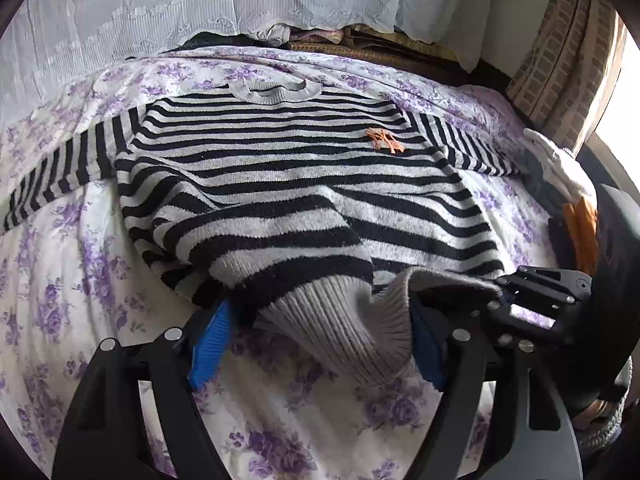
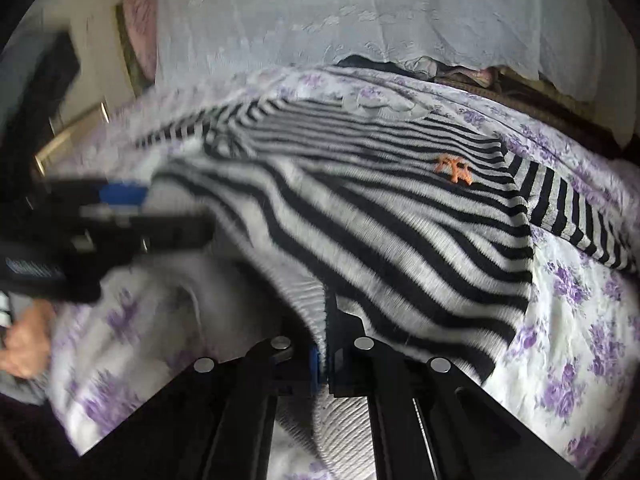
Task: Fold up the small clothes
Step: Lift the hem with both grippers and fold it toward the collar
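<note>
A black-and-grey striped sweater with a small orange logo lies face up on a bed, sleeves spread to both sides; it also shows in the right wrist view. Its grey ribbed hem is lifted and bunched between the blue pads of my left gripper, whose jaws stand wide apart around it. My right gripper is shut on the ribbed hem and also appears at the right edge of the left wrist view. The left gripper shows blurred at the left of the right wrist view.
The bed has a white sheet with purple flowers. A white lace cloth hangs behind it. Folded items lie along the far edge. A brick-patterned curtain and a bright window stand at the right.
</note>
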